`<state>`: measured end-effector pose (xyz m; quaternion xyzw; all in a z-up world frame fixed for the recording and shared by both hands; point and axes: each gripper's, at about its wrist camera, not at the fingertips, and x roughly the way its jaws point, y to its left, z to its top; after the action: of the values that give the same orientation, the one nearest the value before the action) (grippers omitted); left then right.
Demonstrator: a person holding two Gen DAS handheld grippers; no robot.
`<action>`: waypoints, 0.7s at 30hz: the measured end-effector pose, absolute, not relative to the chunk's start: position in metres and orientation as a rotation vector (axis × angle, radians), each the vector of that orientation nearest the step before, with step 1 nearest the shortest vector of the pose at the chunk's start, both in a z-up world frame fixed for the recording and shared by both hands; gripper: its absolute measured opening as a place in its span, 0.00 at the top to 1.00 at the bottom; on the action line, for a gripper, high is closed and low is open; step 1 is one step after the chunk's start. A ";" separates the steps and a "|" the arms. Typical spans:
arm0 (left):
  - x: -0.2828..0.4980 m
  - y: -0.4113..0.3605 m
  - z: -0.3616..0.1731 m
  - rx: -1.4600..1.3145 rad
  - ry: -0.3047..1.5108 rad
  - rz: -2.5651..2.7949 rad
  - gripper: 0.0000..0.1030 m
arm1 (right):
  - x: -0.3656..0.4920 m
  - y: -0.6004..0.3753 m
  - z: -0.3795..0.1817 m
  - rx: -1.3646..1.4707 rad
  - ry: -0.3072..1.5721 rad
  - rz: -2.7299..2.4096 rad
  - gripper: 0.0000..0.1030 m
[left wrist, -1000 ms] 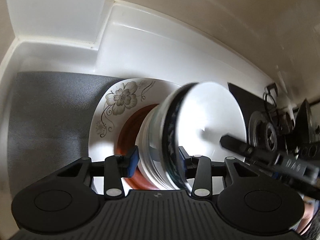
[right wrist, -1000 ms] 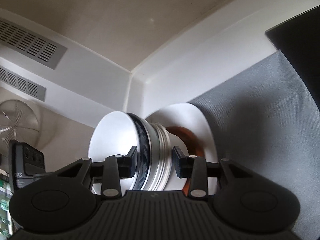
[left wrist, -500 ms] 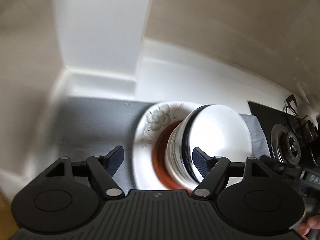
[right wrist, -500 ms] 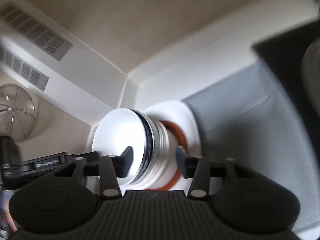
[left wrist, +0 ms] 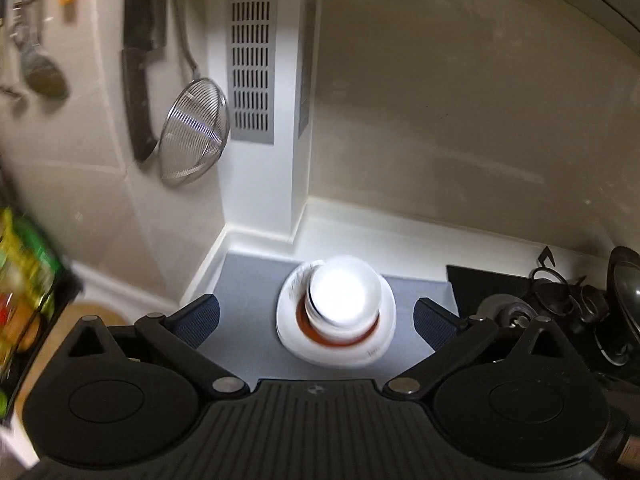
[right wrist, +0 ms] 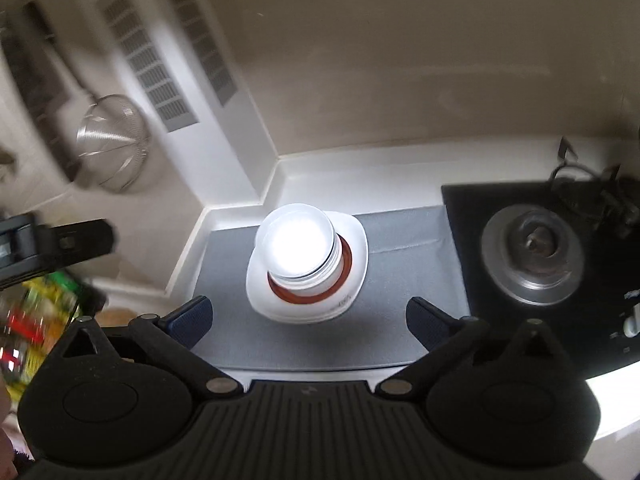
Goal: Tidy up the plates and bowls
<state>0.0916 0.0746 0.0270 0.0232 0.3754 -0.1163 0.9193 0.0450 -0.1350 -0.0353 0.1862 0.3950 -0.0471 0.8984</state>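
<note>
A stack of white bowls (left wrist: 343, 295) (right wrist: 299, 245) stands on a brown plate (left wrist: 340, 338) (right wrist: 348, 264), which lies on a white floral plate (left wrist: 386, 332) (right wrist: 356, 240). The pile rests on a grey mat (left wrist: 244, 312) (right wrist: 404, 248) in the counter corner. My left gripper (left wrist: 316, 322) hangs well above and short of the pile, its jaws still opening and spread wide, nothing between them. My right gripper (right wrist: 308, 318) is likewise raised above the pile, jaws opening wide and empty. The left gripper's finger (right wrist: 80, 236) shows at the left edge of the right wrist view.
A black gas hob with a burner (right wrist: 532, 258) (left wrist: 508, 316) lies right of the mat. A wire strainer (left wrist: 194, 134) (right wrist: 114, 148), a dark knife (left wrist: 138, 76) and a ladle hang on the left wall beside a vent grille (left wrist: 250, 52). Colourful packets (left wrist: 24, 280) sit at far left.
Both grippers let go of the bowl stack, spread their jaws wide and pulled up and back. The stack now stands alone on the plates, seen from above.
</note>
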 end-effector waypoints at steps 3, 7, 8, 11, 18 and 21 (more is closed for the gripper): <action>0.060 0.057 0.035 0.086 0.769 -0.207 0.00 | 0.020 -0.131 -0.015 0.331 0.814 -0.124 0.00; 0.021 0.037 0.035 0.143 0.762 -0.168 0.00 | -0.015 -0.136 0.001 0.275 0.802 -0.162 0.00; 0.013 0.032 0.034 0.153 0.768 -0.163 0.00 | -0.023 -0.140 0.003 0.273 0.799 -0.164 0.00; -0.010 0.021 0.033 0.169 0.783 -0.142 0.00 | -0.040 -0.148 0.003 0.272 0.817 -0.150 0.00; -0.043 0.001 0.030 0.187 0.799 -0.120 0.00 | -0.071 -0.160 -0.001 0.285 0.854 -0.133 0.00; -0.050 -0.005 0.029 0.194 0.817 -0.135 0.00 | -0.081 -0.166 -0.004 0.298 0.870 -0.138 0.00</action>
<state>-0.0502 -0.0050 0.0289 0.0941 0.3962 -0.0654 0.9110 -0.0811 -0.1656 -0.0044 0.1436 0.4194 -0.0667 0.8939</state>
